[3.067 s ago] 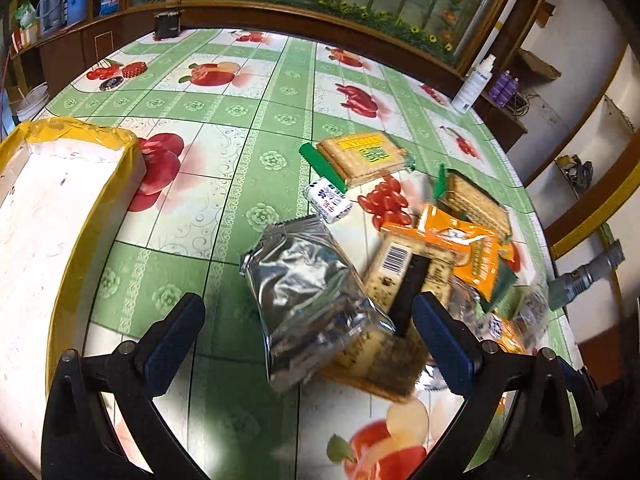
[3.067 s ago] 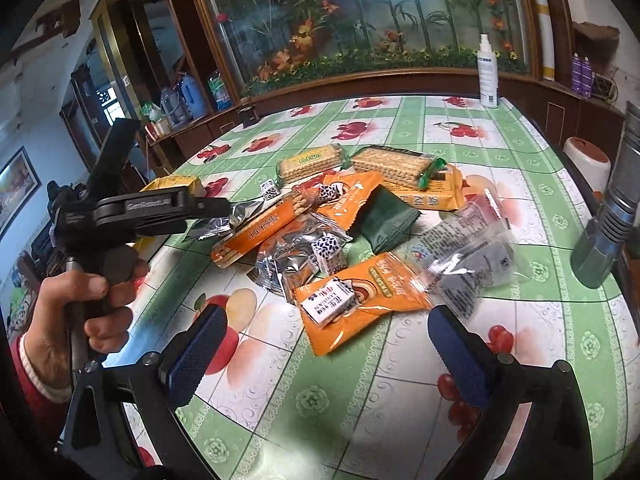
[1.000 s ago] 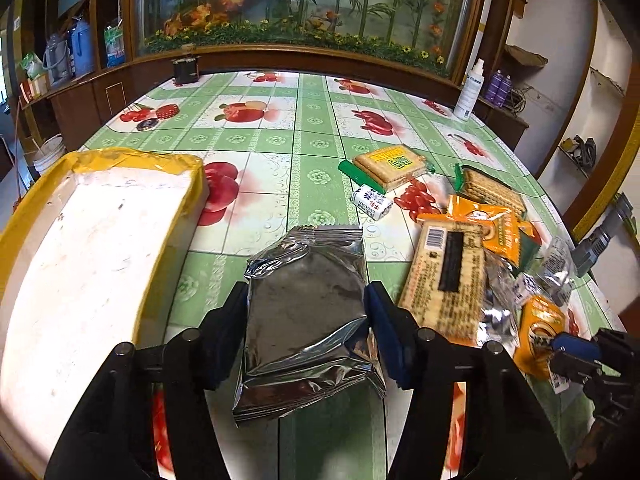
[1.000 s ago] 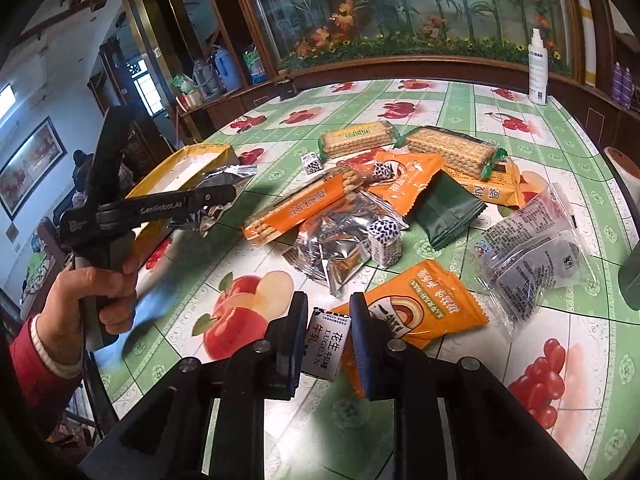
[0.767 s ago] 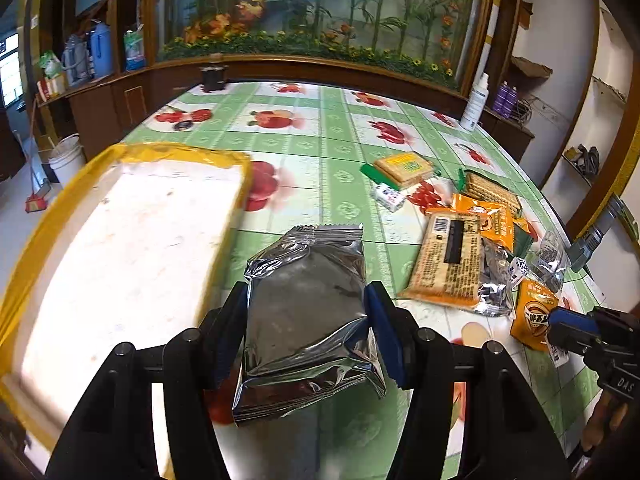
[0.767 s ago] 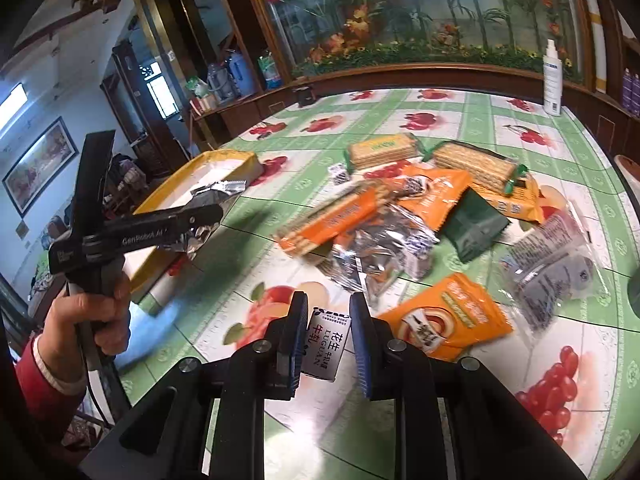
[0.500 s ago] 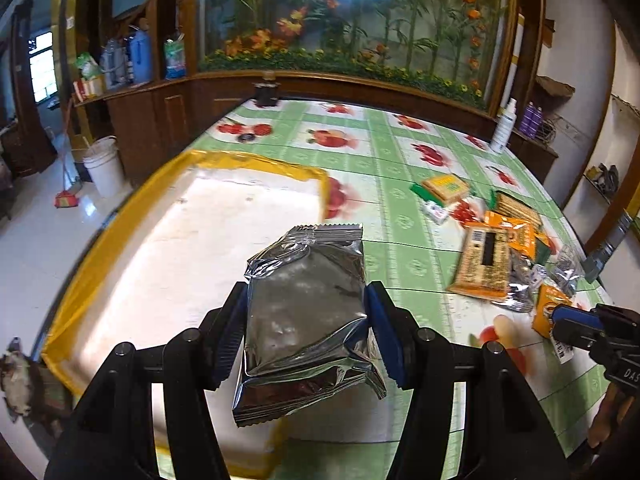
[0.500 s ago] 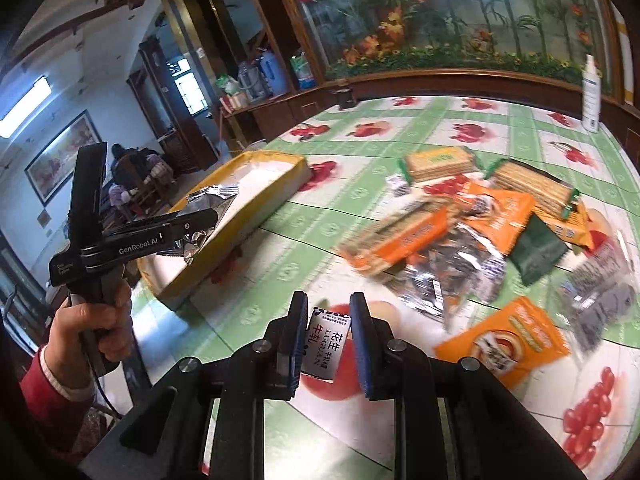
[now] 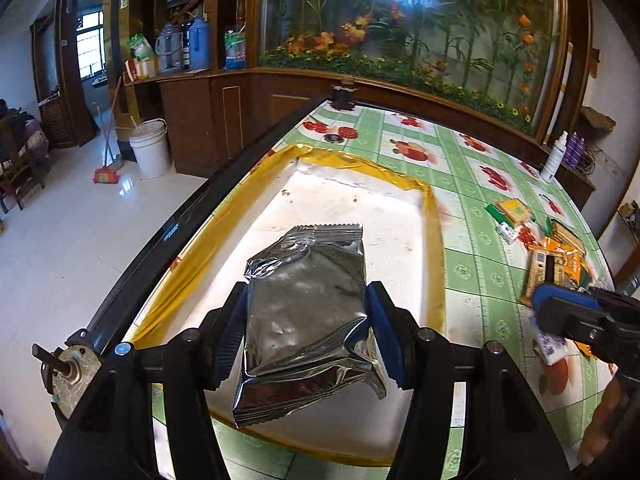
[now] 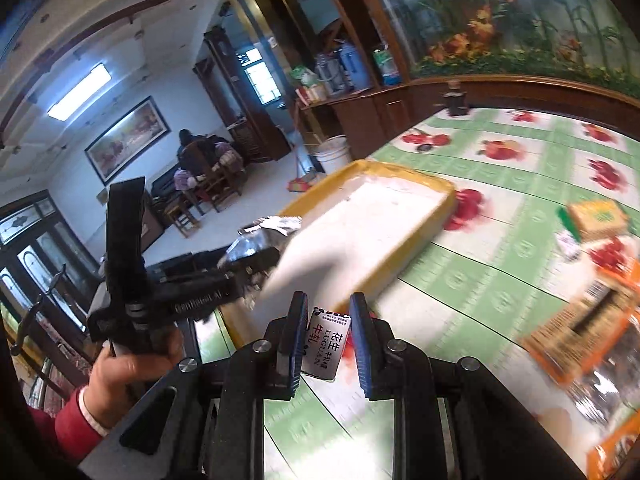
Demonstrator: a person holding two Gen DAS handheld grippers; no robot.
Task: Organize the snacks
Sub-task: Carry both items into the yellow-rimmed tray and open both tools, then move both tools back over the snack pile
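- Left wrist view: the crinkled silver foil packet (image 9: 306, 312) is clamped by the left gripper (image 9: 306, 336) above the near part of the yellow-rimmed tray (image 9: 434, 248).
- A release too near could be punished by a fall onto the tray's near rim.
- The small glossy white candy packet (image 10: 326, 342) is pinched by the right gripper (image 10: 326, 340) over the smooth fruit-print tablecloth (image 10: 480, 272), near the tray's right corner; slipping is judged possible.
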